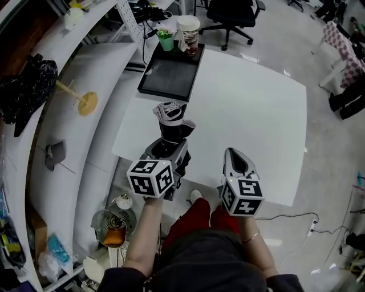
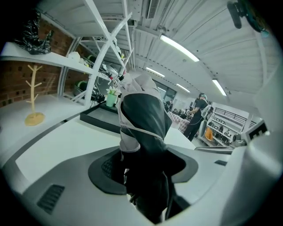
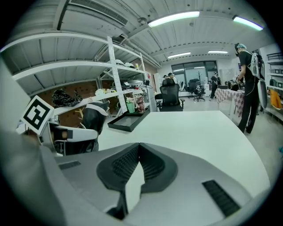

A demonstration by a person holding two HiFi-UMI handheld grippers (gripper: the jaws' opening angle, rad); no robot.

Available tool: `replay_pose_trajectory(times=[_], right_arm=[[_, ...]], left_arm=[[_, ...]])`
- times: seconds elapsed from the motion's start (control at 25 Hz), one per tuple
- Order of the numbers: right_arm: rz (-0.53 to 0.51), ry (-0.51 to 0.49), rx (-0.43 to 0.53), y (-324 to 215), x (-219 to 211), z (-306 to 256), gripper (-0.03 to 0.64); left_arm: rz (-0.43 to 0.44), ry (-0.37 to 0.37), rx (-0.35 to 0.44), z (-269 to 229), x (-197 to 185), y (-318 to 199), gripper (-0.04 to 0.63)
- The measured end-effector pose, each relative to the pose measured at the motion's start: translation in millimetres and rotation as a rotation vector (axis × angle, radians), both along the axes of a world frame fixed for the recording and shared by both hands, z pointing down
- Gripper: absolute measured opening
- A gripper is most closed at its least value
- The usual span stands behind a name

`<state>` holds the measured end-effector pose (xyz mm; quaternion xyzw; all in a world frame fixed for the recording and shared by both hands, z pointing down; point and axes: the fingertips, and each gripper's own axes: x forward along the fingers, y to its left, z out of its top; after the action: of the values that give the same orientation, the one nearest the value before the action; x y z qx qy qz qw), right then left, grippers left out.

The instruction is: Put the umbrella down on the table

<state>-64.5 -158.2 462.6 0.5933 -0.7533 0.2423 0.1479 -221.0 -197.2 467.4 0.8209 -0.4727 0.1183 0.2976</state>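
A folded black-and-white umbrella (image 1: 170,117) stands up out of my left gripper (image 1: 171,140), which is shut on its lower part over the near left edge of the white table (image 1: 251,102). In the left gripper view the umbrella (image 2: 143,123) fills the middle, clamped between the dark pads (image 2: 104,170). My right gripper (image 1: 232,154) is beside it over the table's near edge, shut with nothing in it. In the right gripper view its jaws meet at the tips (image 3: 139,148), and the umbrella (image 3: 93,119) shows to the left.
A black tray (image 1: 171,74) lies at the table's far left corner, with a green cup (image 1: 166,40) and a white cup (image 1: 189,34) at its back end. White curved shelving (image 1: 85,68) runs along the left. An office chair (image 1: 231,14) stands beyond the table.
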Motion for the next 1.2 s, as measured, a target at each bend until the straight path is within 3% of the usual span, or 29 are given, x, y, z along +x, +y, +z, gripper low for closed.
replay_pose_trajectory(times=[0.64, 1.2], right_arm=[[-0.003, 0.002, -0.048, -47.2, -11.9, 21.5, 0.018], [-0.003, 0.007, -0.088, -70.8, -4.2, 31.9, 0.018]], left_arm=[[0.156, -0.072, -0.098, 33.9, 51.9, -38.9, 0.235], [0.178, -0.136, -0.149, 61.3, 72.6, -64.5, 0.236]])
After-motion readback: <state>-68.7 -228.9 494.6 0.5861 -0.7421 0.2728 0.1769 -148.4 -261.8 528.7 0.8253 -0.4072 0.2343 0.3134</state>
